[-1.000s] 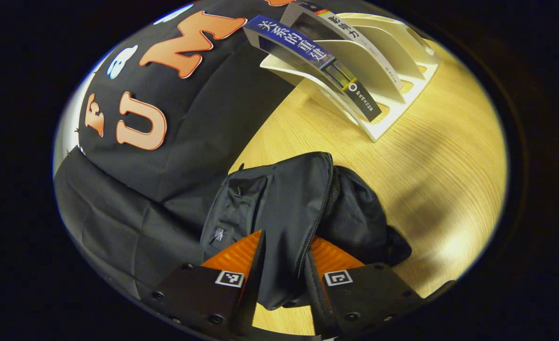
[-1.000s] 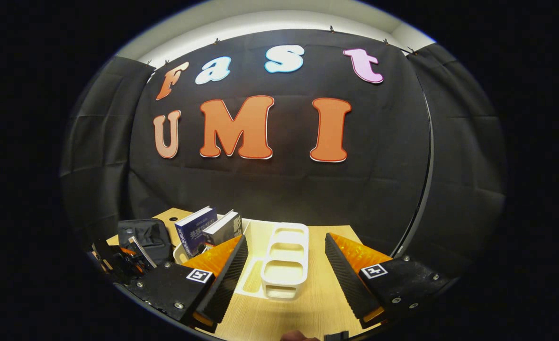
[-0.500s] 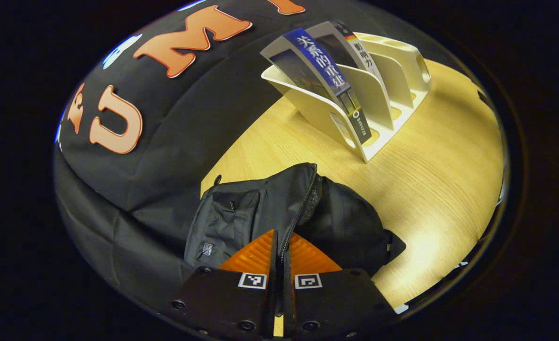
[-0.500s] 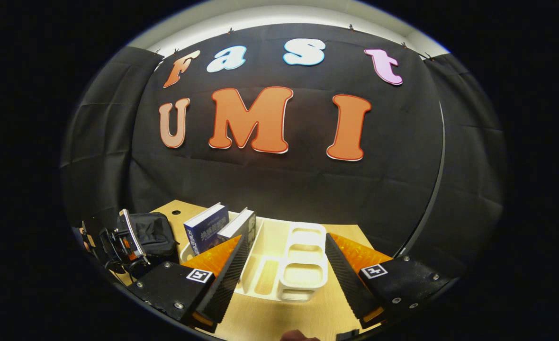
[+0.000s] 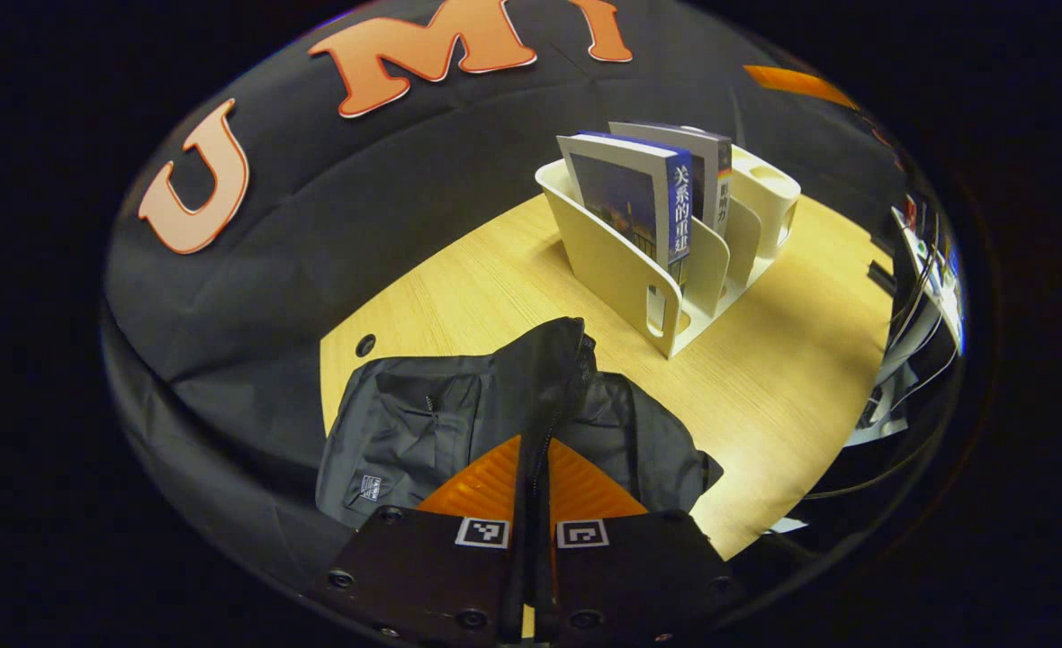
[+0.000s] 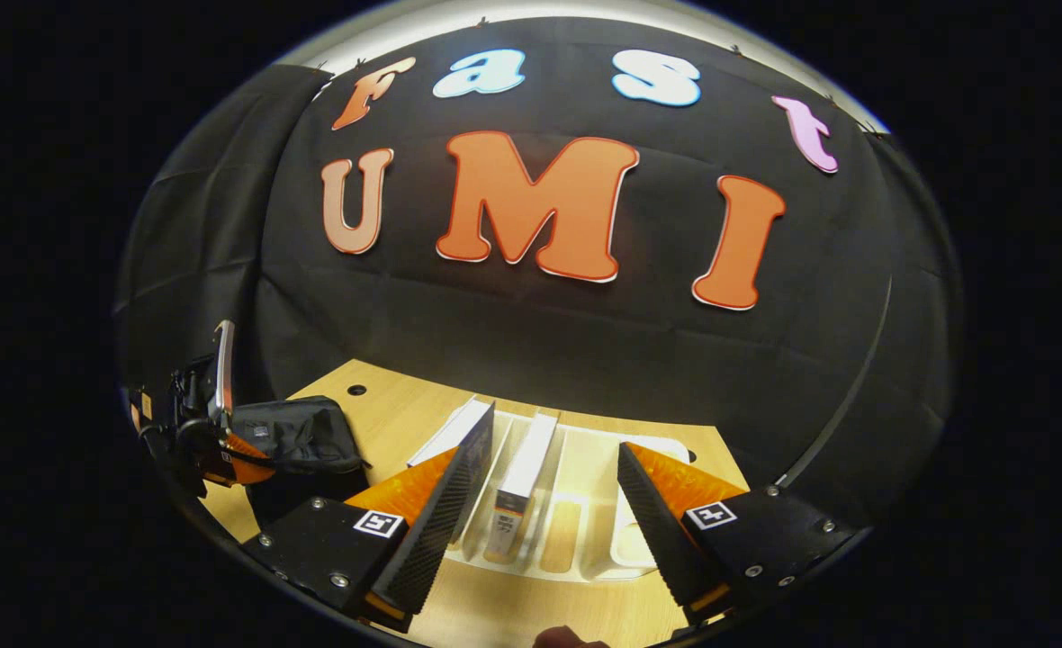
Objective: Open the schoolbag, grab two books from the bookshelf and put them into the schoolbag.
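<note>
Two books [image 5: 666, 193] stand upright in the white bookshelf [image 5: 625, 270] at about one o'clock in the left gripper view, the nearer one with a blue spine, the farther one grey-covered, each in its own slot. Toward six o'clock the black schoolbag [image 5: 423, 423] lies slumped on the wooden table [image 5: 459, 288], soft and wrinkled, with a small patch on its front pocket and a zipper line running up its raised ridge. The left gripper [image 5: 531, 504] is clenched on that ridge, both orange fingers pressing the fabric by the zipper with no gap showing between them. In the right gripper view, the right gripper [image 6: 544, 513] stands wide apart and grips nothing, its two orange fingers framing the bookshelf [image 6: 576, 540] at six o'clock, where the books [image 6: 522, 481] are seen from above, edge-on. At eight o'clock the schoolbag [image 6: 301, 436] sits on the table [image 6: 387, 409], well apart from the shelf, with the left gripper [image 6: 225, 445] at its near end.
</note>
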The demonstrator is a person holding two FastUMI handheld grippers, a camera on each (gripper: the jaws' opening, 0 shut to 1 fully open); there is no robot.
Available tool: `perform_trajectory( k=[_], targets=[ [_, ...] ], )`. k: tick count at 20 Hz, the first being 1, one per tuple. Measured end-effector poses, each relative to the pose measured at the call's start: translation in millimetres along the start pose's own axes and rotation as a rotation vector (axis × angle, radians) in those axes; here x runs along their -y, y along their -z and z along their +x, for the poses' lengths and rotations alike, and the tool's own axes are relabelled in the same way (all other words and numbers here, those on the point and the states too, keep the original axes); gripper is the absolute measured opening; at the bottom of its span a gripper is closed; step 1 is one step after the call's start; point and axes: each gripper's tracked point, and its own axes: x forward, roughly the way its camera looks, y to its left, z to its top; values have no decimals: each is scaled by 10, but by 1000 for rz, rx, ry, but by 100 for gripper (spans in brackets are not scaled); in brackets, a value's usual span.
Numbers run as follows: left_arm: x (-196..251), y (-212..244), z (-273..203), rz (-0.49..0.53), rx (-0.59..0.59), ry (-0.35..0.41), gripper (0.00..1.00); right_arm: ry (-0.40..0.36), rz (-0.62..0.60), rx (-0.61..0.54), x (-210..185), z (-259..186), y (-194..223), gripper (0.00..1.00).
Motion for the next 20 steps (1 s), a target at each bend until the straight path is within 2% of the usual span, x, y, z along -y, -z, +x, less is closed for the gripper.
perform_trajectory(
  k=[3,7,12,17,19,20],
  targets=[
    [-109,-38,-74,-6,-8,59,5,-10,-11,-87,-202,200,-46,98],
    [-286,-99,-185,-5,-18,93,6,-56,63,-198,-509,464,-63,98],
    [-418,-174,-287,-35,-43,172,5,-57,89,-326,-642,724,10,99],
    [-544,-227,-275,-53,-78,227,5,-28,51,-465,-716,980,120,99],
    [-539,-233,-274,-84,-101,239,5,-43,69,-545,-792,1100,204,99],
    [-483,-247,-288,-67,-104,267,5,-56,72,-592,-809,1144,283,99]
  ],
)
